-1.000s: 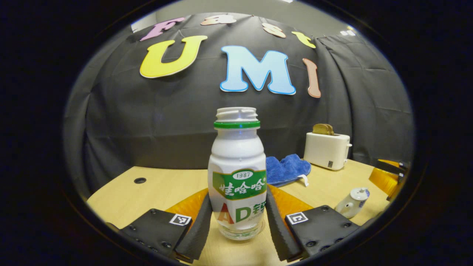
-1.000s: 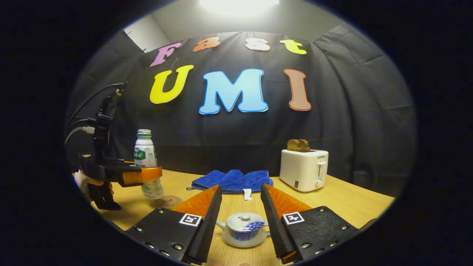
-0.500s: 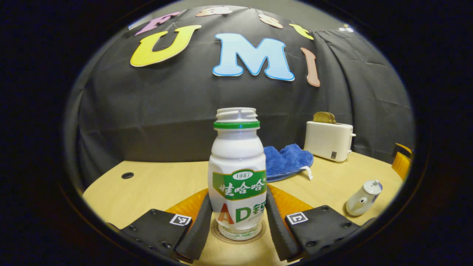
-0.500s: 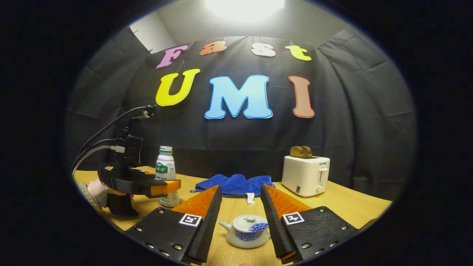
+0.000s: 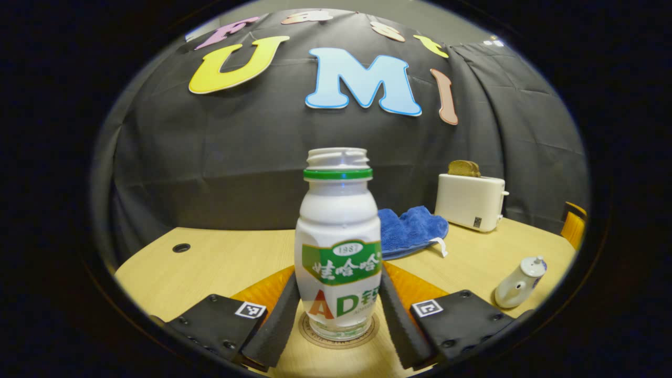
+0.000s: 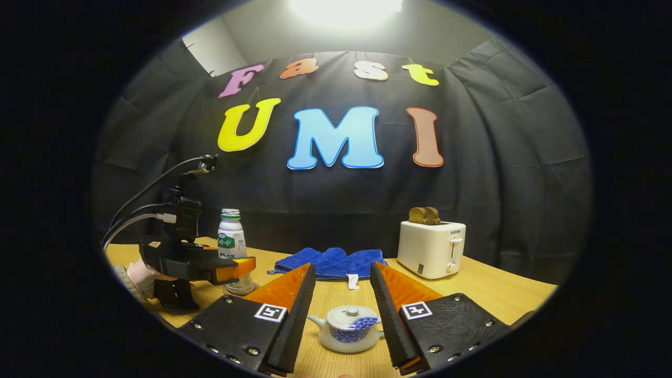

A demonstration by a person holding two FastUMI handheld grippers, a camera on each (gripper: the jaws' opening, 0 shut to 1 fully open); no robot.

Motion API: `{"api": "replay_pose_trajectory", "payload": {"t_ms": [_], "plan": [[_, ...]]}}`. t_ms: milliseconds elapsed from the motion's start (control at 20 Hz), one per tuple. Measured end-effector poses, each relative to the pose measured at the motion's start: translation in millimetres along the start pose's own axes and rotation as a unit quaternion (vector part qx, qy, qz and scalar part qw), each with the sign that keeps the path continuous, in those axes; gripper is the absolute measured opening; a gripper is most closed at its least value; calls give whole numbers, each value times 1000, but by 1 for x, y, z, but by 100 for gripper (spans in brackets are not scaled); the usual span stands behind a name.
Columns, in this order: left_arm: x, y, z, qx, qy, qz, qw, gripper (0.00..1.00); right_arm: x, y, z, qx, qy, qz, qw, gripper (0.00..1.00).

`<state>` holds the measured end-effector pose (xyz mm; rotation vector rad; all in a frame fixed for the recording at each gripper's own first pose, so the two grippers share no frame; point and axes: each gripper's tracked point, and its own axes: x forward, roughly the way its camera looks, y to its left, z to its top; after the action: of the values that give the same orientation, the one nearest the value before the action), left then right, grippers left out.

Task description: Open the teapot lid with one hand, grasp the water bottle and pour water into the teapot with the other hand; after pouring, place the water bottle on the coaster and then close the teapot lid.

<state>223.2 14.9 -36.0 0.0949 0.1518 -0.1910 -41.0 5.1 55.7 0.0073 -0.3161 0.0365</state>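
Bottle point(image 5: 338, 247) upright on coaster point(image 5: 338, 336), left gripper point(image 5: 338, 320) apparently gripping it: release straight, w/o tipping. Right gripper point(image 6: 344, 315) jaws open around lidded teapot point(image 6: 347, 328).

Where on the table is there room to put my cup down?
Bare table lies left of the water bottle, out to the small round hole. More bare wood sits between the blue cloth, the toaster and the teapot. It looks crowded around the bottle, where the left gripper sits.

From the left gripper view we face the white open-necked bottle point(image 5: 338, 247) closely; both views share the white toaster point(image 6: 431, 255).
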Motion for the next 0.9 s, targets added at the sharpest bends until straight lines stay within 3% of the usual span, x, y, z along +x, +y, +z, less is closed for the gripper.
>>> {"api": "replay_pose_trajectory", "payload": {"t_ms": [50, 450, 900], "plan": [[-1, 1, 1, 1, -2, 3, 1000, 100, 0, 0, 0, 0, 1, 0, 1000, 65], [-39, 5, 5, 0, -22, 33, 999, 99, -1, 5, -4, -1, 10, 6, 1000, 65], [-142, -24, 25, 15, -81, 50, 995, 100, -25, 20, -9, 36, 27, 18, 999, 65]]}}
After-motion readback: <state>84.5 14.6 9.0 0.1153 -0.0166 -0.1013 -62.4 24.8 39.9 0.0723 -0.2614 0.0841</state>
